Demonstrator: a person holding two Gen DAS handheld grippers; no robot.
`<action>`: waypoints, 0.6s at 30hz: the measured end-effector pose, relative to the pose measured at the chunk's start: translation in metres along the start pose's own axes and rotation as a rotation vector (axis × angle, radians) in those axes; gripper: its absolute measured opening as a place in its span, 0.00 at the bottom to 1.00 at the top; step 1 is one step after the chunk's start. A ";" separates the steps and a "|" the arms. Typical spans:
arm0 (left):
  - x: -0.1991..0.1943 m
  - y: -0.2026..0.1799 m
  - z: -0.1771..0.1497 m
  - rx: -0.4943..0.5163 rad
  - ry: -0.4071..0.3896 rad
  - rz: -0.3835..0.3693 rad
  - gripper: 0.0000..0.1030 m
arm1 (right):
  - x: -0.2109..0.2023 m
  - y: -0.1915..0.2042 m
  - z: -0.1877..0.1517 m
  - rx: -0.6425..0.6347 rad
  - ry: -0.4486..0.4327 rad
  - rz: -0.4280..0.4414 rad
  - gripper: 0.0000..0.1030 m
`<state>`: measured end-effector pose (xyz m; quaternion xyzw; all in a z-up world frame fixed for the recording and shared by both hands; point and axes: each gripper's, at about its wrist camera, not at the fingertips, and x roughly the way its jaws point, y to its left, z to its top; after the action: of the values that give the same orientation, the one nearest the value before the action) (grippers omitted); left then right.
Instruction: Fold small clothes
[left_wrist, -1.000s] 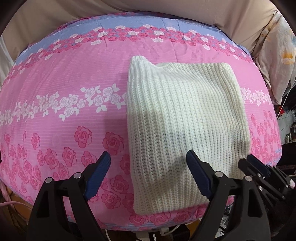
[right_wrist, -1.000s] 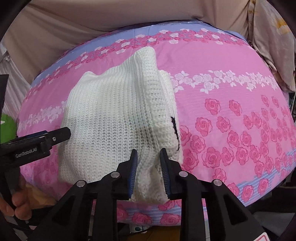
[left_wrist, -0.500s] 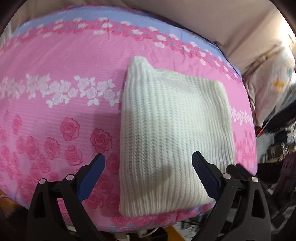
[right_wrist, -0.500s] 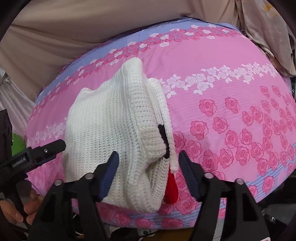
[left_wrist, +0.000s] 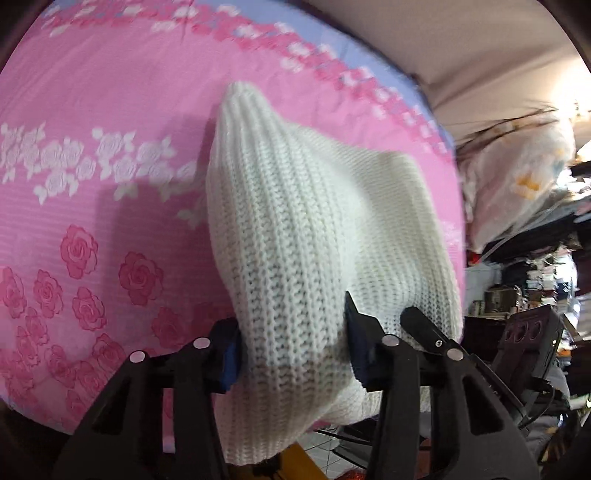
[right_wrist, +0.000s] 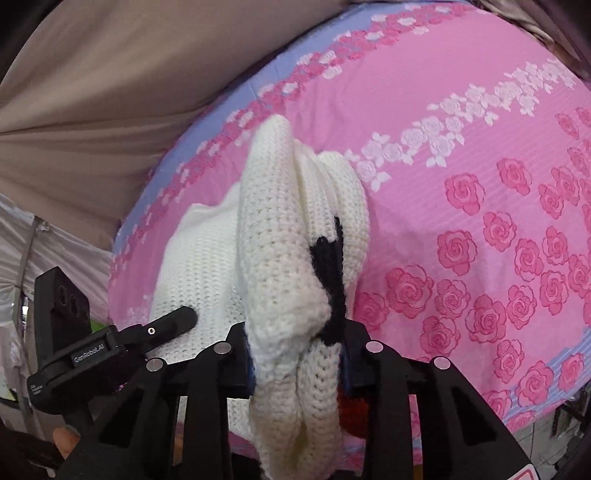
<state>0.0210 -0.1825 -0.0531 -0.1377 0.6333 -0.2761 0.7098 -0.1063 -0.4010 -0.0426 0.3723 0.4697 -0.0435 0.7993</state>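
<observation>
A folded white knit sweater (left_wrist: 314, 221) lies on the pink floral bedsheet (left_wrist: 92, 147), its near edge raised. My left gripper (left_wrist: 291, 354) is shut on the sweater's near left corner, with thick knit bunched between the blue pads. My right gripper (right_wrist: 295, 354) is shut on the sweater's (right_wrist: 280, 240) near right corner, where a black knit patch (right_wrist: 330, 266) and a bit of red show. The left gripper (right_wrist: 110, 347) also shows at the left of the right wrist view, against the sweater's edge. The far end of the sweater rests on the sheet.
The bedsheet (right_wrist: 498, 184) has rose patterns and a blue border. A beige curtain (right_wrist: 110, 74) hangs behind the bed. A pale bag or pillow (left_wrist: 517, 184) and cluttered shelves (left_wrist: 524, 288) are off the bed's right side.
Both grippers were open around the sweater's near edge half a second ago. Now both have closed on its near corners and the near edge has bunched and lifted toward the cameras.
</observation>
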 end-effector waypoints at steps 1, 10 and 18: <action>-0.015 -0.011 0.002 0.027 -0.018 -0.013 0.43 | -0.012 0.009 0.001 -0.009 -0.022 0.013 0.30; -0.183 -0.074 -0.001 0.320 -0.281 -0.103 0.42 | -0.139 0.119 0.010 -0.255 -0.314 0.136 0.30; -0.237 -0.010 0.008 0.330 -0.422 0.037 0.57 | -0.095 0.184 -0.013 -0.380 -0.314 0.228 0.40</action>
<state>0.0159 -0.0576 0.1483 -0.0630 0.4204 -0.3276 0.8438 -0.0914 -0.2869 0.1299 0.2547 0.2951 0.0785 0.9176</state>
